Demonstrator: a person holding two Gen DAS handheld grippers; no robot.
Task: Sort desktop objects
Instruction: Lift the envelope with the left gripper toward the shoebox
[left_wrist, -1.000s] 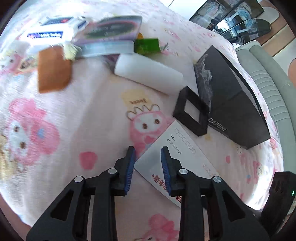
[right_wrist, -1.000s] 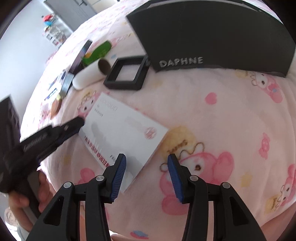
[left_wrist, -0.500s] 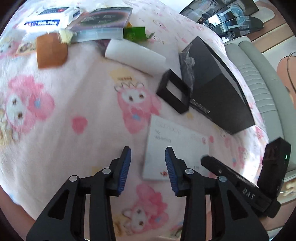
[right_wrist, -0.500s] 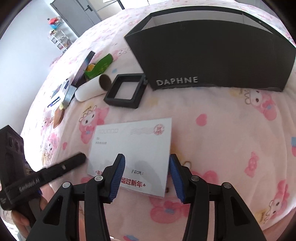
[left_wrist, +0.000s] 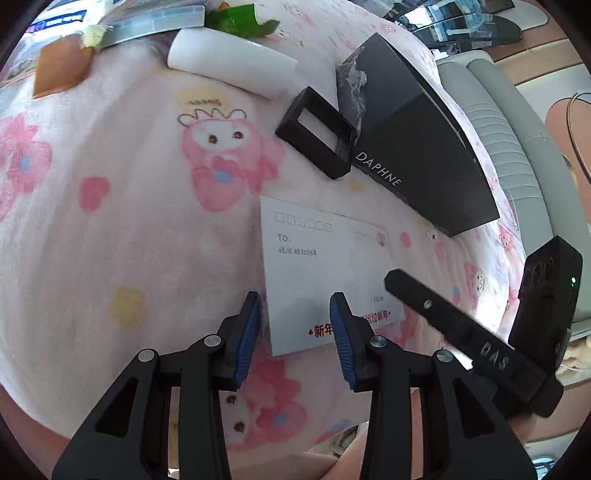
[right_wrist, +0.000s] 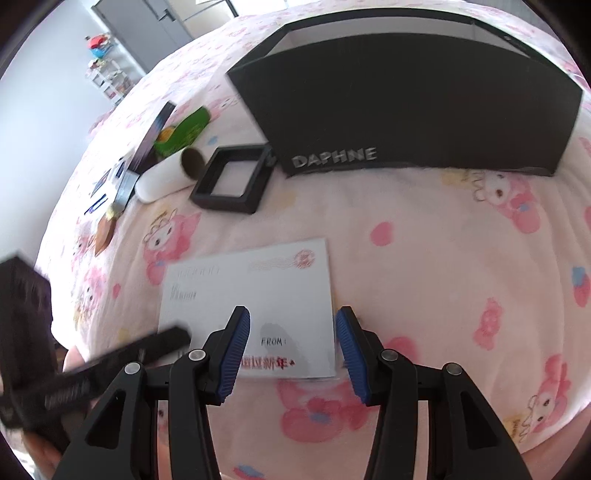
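Your left gripper (left_wrist: 295, 325) and right gripper (right_wrist: 292, 339) hover with jaws parted over the envelope (right_wrist: 255, 295); the black DAPHNE box (right_wrist: 406, 107) shows nothing inside.

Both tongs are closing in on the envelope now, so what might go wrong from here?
The white envelope lies flat on the soft pink blanket, so open tongs may pinch fabric or just push it.

The left tongs and right tongs crowd the same near edge and could collide.

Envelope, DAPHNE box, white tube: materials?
Envelope: matte white paper, flat, printed text. DAPHNE box: likely black cardboard, matte, thin straight walls, pale inside. White tube: probably a paper-wrapped cardboard roll; brown core shows at its end.
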